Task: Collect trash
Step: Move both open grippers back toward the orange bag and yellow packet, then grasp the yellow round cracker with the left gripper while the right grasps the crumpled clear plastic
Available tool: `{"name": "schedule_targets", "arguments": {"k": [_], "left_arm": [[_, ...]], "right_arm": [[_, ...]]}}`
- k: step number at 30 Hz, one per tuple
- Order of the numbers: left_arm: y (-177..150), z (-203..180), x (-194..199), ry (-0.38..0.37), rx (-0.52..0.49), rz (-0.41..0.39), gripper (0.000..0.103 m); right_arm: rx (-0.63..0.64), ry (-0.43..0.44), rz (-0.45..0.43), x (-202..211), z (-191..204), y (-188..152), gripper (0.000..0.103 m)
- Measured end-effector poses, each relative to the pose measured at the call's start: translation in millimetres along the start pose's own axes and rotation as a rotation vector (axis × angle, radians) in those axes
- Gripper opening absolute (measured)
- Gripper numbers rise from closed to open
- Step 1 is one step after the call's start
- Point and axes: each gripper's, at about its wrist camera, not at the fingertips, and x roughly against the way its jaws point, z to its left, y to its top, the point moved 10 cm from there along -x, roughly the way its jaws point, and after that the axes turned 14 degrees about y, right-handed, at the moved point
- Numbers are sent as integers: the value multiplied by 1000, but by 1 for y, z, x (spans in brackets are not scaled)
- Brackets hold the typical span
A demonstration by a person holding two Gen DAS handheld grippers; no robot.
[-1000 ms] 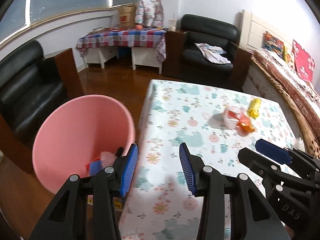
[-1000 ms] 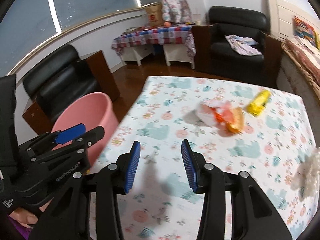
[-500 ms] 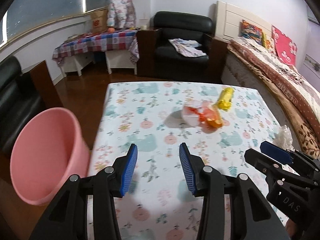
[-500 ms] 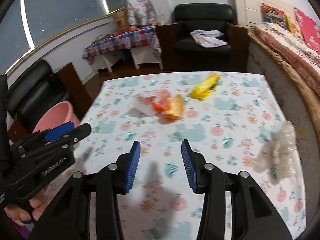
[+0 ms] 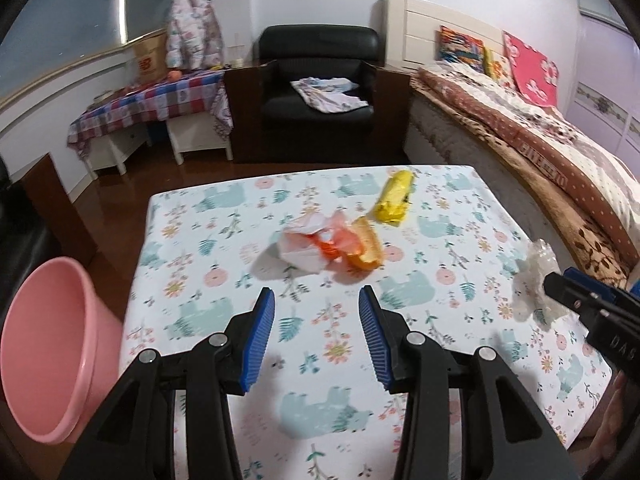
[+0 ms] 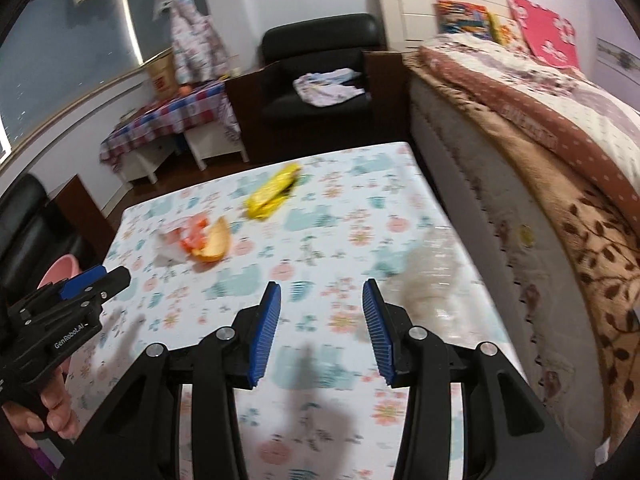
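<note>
On the patterned table (image 5: 208, 308) lie a crumpled white and orange wrapper pile (image 5: 328, 246) (image 6: 198, 240), a yellow wrapper (image 5: 394, 196) (image 6: 272, 192) behind it, and a crumpled clear plastic bag (image 5: 534, 280) (image 6: 428, 276) near the right edge. A pink bucket (image 5: 44, 344) stands on the floor left of the table. My left gripper (image 5: 316, 328) is open and empty, above the table just short of the orange pile. My right gripper (image 6: 320, 328) is open and empty, just left of the clear bag.
A bed (image 5: 560, 152) runs along the table's right side. A black armchair (image 5: 316, 80) with clothes and a checked side table (image 5: 160, 96) stand beyond the far edge. A black sofa (image 6: 24, 216) is on the left.
Both grippers have swung right, away from the bucket and over the table. The orange pile now sits ahead of the left gripper and the clear bag beside the right one. Both stay open.
</note>
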Motion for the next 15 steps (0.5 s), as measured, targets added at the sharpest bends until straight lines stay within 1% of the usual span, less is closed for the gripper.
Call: {"name": "schedule_targets", "arguments": {"k": [5,10,15], "left_arm": [[11,-19,-4,-34,-29,-8,45],[23,-38,-10,-64,-35,-4,45],[14,-54,-25,-103,-1,54,45]], "right_arm": [[-40,-51,-18,14,-28,-1,43],[-83,-81,-38,23,-50,-1,43],[-121,-87,-33,23,-65,-7,43]]}}
